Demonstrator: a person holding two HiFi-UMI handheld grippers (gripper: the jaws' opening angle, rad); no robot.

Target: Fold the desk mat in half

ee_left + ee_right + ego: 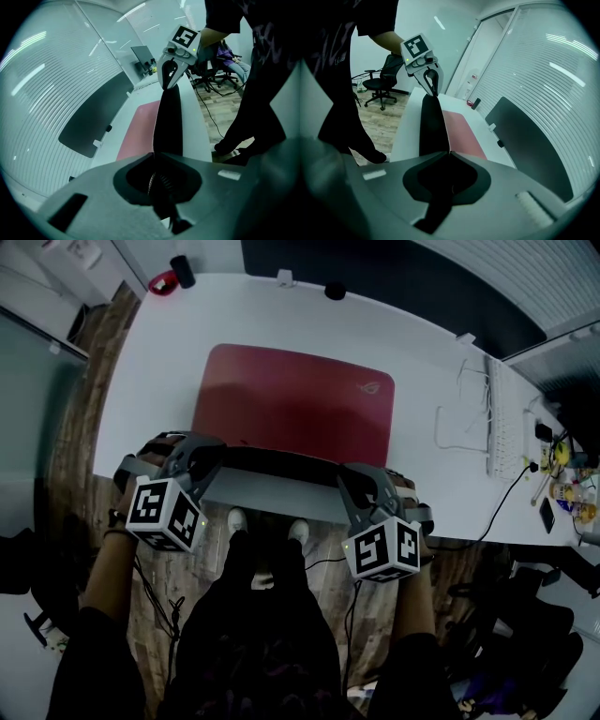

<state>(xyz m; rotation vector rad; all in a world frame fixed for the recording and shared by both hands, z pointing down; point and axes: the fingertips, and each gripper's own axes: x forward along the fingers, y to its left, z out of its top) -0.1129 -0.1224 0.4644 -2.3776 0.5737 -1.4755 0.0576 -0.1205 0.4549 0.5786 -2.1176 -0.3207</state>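
A red desk mat [291, 404] lies on the white desk [422, 343]. Its near edge is lifted and shows the black underside [272, 463]. My left gripper [208, 457] is shut on the near left corner, and my right gripper [349, 479] is shut on the near right corner. In the left gripper view the jaws [153, 157] pinch the mat's edge, and the black underside [168, 126] runs away to the right gripper [171, 70]. Seen from the right gripper [449, 153], the same black strip [431, 126] stretches to the left gripper [431, 79], with the red top face [461, 131] beside it.
A white keyboard [502, 423] and cables lie at the desk's right end. Small black objects [183, 270] [335, 290] stand along the far edge. The person's legs and shoes [267, 531] are right against the near edge. Office chairs [379, 84] stand on the wooden floor behind.
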